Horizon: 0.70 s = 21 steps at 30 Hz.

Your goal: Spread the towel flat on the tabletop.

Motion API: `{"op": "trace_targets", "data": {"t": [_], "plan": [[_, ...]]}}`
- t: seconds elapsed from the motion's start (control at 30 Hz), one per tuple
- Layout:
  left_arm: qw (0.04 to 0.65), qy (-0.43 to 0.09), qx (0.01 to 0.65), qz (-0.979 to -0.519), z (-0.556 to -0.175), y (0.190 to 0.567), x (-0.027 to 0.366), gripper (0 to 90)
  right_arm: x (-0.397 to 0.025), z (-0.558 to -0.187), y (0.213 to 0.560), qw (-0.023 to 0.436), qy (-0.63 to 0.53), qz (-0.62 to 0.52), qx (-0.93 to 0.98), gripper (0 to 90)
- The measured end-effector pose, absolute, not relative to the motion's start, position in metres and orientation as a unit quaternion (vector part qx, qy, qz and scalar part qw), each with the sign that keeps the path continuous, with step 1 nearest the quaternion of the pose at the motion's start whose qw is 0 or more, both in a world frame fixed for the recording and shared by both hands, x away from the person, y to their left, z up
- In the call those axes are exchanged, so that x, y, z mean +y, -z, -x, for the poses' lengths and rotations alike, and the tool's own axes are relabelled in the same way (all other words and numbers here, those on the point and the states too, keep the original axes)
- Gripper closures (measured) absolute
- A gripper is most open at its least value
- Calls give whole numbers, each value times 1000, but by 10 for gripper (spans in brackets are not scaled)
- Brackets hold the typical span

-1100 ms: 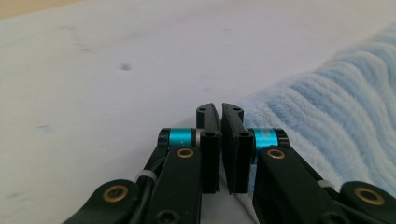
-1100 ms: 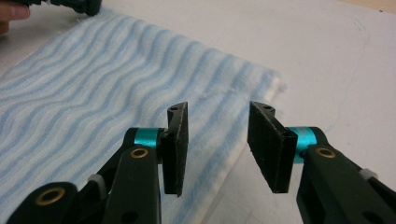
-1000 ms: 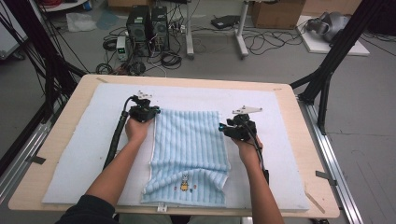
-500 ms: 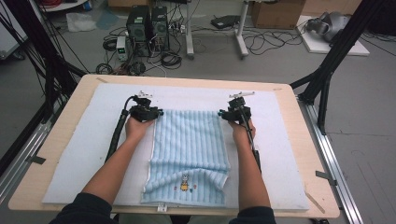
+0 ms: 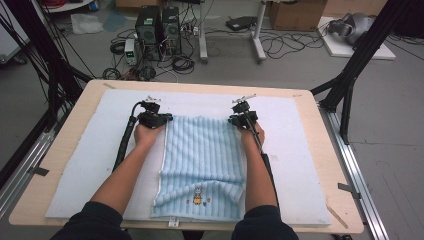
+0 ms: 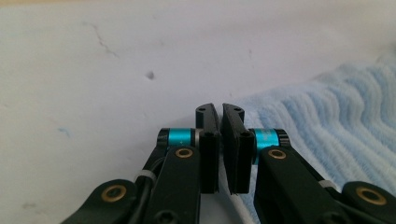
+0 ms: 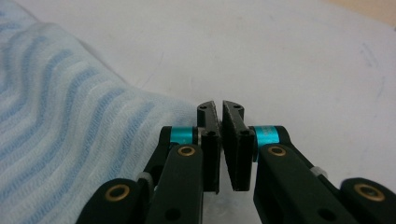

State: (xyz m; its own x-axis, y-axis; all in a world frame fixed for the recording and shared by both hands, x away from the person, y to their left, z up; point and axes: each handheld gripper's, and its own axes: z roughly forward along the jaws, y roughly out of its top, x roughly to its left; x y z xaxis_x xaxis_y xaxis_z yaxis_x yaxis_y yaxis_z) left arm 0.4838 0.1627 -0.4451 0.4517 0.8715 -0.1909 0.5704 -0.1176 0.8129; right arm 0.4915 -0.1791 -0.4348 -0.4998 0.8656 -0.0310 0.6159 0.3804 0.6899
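The striped blue towel (image 5: 202, 165), soft, light and limp, lies on the white mat (image 5: 305, 165); I hold my left gripper (image 5: 159, 119) and right gripper (image 5: 241, 119) at its far corners, jaws pressed together, apparently pinching nothing.

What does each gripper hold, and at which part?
As far as visible, nothing: left gripper and right gripper have jaws nearly together beside the far corners of the towel, no cloth visibly between them.
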Motion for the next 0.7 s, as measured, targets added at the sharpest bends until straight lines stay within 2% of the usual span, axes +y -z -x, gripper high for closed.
{"op": "trace_targets", "data": {"t": [0.07,0.33,0.37,0.4,0.43,0.47,0.53,0.63,0.7], "plan": [[445,-190,484,-729,-486,439,160,849,-184,-490,429,217,-330,-462,794,862],[457,-219,470,-722,-504,426,148,842,-189,-493,421,306,-359,-470,746,859],[448,-230,466,-727,-505,427,145,825,-188,-494,422,313,-357,-484,735,858],[440,-241,461,-732,-505,429,144,750,-187,-496,424,322,-346,-490,732,852],[433,-241,464,-734,-505,430,143,616,-185,-497,427,323,-336,-495,733,832],[426,-236,469,-737,-505,431,145,560,-186,-499,431,315,-327,-503,736,785],[417,-217,474,-744,-504,432,148,520,-188,-499,436,295,-329,-511,737,727],[398,-197,471,-762,-501,433,149,510,-193,-496,433,274,-351,-511,735,676],[389,-185,468,-772,-498,434,149,511,-195,-492,429,261,-360,-502,742,670]]}}
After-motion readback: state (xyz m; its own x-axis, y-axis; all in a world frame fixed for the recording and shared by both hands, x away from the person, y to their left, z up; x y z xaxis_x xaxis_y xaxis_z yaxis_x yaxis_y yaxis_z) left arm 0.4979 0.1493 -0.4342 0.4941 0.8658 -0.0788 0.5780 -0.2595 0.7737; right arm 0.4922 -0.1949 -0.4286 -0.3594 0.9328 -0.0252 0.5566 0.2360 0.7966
